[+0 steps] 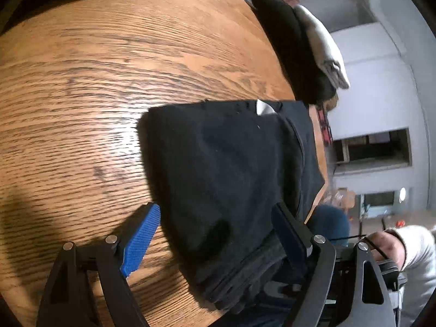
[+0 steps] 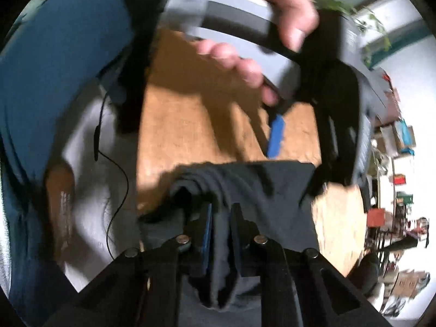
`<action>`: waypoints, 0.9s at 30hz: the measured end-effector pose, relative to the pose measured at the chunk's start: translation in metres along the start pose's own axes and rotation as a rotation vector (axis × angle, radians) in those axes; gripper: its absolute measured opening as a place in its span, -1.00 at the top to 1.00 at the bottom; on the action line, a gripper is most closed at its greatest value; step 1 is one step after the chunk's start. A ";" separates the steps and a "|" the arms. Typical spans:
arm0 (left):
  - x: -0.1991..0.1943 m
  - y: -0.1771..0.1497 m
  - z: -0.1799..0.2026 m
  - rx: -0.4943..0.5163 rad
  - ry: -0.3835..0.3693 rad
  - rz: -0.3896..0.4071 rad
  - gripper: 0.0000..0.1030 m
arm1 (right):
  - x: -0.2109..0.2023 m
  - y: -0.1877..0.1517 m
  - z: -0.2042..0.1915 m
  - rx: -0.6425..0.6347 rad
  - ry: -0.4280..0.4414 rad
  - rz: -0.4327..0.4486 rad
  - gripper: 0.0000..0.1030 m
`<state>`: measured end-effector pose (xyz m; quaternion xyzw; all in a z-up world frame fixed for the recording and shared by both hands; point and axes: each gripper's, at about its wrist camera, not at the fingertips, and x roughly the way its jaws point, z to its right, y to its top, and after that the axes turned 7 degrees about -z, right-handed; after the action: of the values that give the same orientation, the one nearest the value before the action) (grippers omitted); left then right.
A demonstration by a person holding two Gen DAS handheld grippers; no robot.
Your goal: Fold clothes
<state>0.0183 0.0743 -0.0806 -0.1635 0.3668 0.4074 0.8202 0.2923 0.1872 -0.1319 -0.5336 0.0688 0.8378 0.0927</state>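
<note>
Folding well along, final placement left

Dark garment (image 1: 226, 174) lies folded into a thick, layered stack at the tabletop (image 1: 81, 81) edge nearest the person. Right gripper (image 2: 220, 234) is clamped on its layered edge; left gripper (image 1: 218, 218) straddles the stack, jaws wide, gripping nothing. Folded clothes (image 1: 299, 51) sit beyond, near the far edge.

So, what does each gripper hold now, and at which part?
The right gripper pinches the folded black garment at its layered edge near a corner. The left gripper stands open astride the garment; its pads press nothing.
</note>
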 end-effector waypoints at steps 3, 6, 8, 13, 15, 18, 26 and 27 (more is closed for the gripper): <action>0.003 0.003 0.001 -0.007 -0.019 -0.015 -0.61 | 0.009 0.005 -0.001 -0.008 0.017 -0.023 0.83; 0.003 0.007 -0.004 -0.039 -0.051 -0.026 -0.61 | 0.015 0.004 -0.004 -0.010 0.025 -0.050 0.84; -0.002 0.006 -0.011 -0.066 -0.085 -0.032 -0.61 | 0.018 0.003 -0.006 -0.012 0.035 -0.068 0.90; -0.005 0.005 -0.024 -0.103 -0.152 -0.034 -0.62 | 0.010 -0.002 -0.018 -0.066 0.032 -0.065 0.92; -0.006 0.004 -0.025 -0.105 -0.158 -0.032 -0.62 | 0.015 -0.008 -0.027 -0.121 0.025 -0.083 0.86; -0.007 0.003 -0.027 -0.110 -0.165 -0.030 -0.62 | 0.009 -0.014 -0.026 -0.134 0.055 -0.051 0.55; -0.007 0.005 -0.029 -0.129 -0.173 -0.040 -0.62 | 0.009 -0.006 0.008 0.003 -0.016 0.001 0.48; -0.007 0.005 -0.029 -0.128 -0.173 -0.041 -0.62 | 0.016 -0.008 0.006 0.003 -0.026 -0.016 0.49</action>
<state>-0.0020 0.0570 -0.0951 -0.1870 0.2646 0.4257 0.8448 0.2825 0.1972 -0.1440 -0.5229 0.0644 0.8439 0.1013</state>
